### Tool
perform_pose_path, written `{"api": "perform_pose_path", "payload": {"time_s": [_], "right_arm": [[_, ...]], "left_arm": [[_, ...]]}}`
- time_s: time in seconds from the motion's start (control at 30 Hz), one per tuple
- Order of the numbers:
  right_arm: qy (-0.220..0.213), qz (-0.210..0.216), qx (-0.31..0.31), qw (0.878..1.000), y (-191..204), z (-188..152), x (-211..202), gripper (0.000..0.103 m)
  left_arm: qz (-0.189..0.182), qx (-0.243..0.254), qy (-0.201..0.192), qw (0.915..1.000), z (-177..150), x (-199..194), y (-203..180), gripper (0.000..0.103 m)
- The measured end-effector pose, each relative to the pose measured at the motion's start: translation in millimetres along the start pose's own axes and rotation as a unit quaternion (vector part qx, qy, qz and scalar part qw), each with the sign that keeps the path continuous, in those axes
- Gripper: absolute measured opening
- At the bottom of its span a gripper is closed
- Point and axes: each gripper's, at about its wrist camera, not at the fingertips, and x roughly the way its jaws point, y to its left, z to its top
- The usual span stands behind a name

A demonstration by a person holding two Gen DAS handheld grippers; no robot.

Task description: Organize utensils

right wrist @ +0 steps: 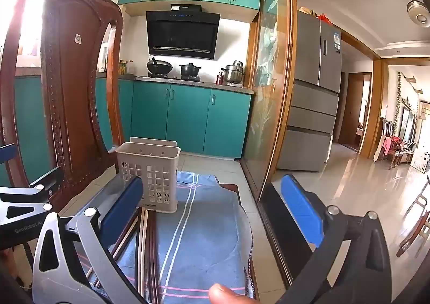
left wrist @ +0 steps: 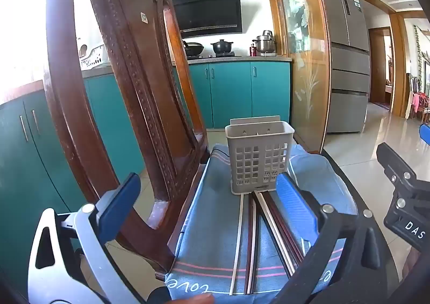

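Observation:
A grey slotted utensil holder (left wrist: 258,161) stands upright and looks empty on a blue cloth (left wrist: 215,223); it also shows in the right wrist view (right wrist: 150,177). Several chopsticks (left wrist: 258,236), white and dark brown, lie side by side on the cloth in front of the holder, and show in the right wrist view (right wrist: 147,245). My left gripper (left wrist: 212,210) is open and empty, above the chopsticks. My right gripper (right wrist: 215,212) is open and empty, to the right of the chopsticks; its body shows in the left wrist view (left wrist: 403,193).
A carved dark wooden chair back (left wrist: 129,89) rises at the left of the cloth, also in the right wrist view (right wrist: 67,83). Teal kitchen cabinets (right wrist: 188,121), a glass sliding door (right wrist: 268,89) and a fridge (right wrist: 314,89) stand behind. A thumb (right wrist: 228,294) shows at the bottom.

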Motion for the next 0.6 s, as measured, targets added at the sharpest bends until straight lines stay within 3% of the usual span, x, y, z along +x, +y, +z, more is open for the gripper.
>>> {"api": "perform_pose_path", "payload": {"time_s": [0.6], "right_arm": [[0.004,0.000,-0.003,1.000,3.6,-4.2,1.5,0.101]], "left_arm": [[-0.003,-0.004,0.005,1.0000,0.9,1.7,0.7,0.100]]}}
